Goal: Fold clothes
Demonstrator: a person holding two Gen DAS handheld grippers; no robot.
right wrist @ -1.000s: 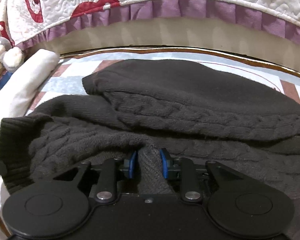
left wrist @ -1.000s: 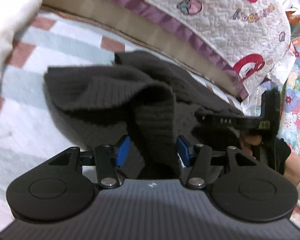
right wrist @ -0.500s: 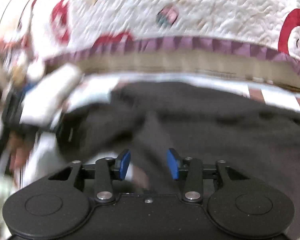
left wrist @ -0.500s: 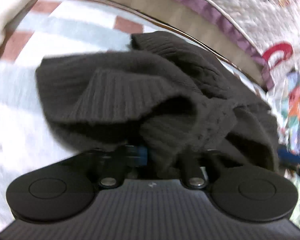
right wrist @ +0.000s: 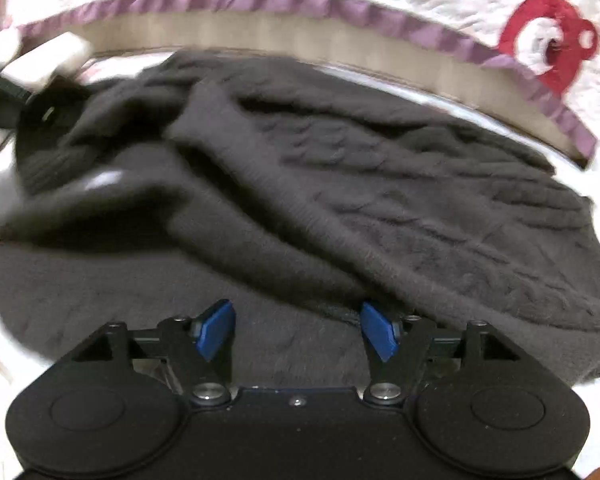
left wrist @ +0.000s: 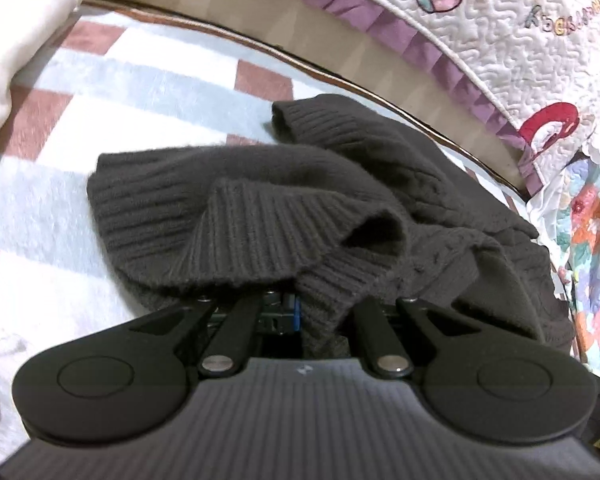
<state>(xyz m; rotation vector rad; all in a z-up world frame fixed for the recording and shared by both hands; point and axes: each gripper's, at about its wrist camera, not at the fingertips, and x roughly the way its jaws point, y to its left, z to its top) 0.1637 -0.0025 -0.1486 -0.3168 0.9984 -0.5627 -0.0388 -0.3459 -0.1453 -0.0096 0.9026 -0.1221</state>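
A dark brown cable-knit sweater (left wrist: 300,208) lies bunched on a checked blanket (left wrist: 100,92). My left gripper (left wrist: 320,308) is shut on a ribbed fold of the sweater, which drapes over and hides most of its fingers. In the right wrist view the same sweater (right wrist: 340,184) spreads across the frame. My right gripper (right wrist: 298,330) is open just above the knit, with both blue pads (right wrist: 216,328) bare and nothing between them. The other gripper's dark body shows blurred at the far left (right wrist: 4,100).
A white quilt with a purple frill (left wrist: 480,20) hangs over a tan edge behind the sweater. A cream fabric roll (left wrist: 16,40) lies at the left. Floral fabric (left wrist: 596,240) is at the right.
My right gripper opened and let go of the sweater, then swung to the right. My left gripper kept its hold and drew the ribbed fold in over its fingers.
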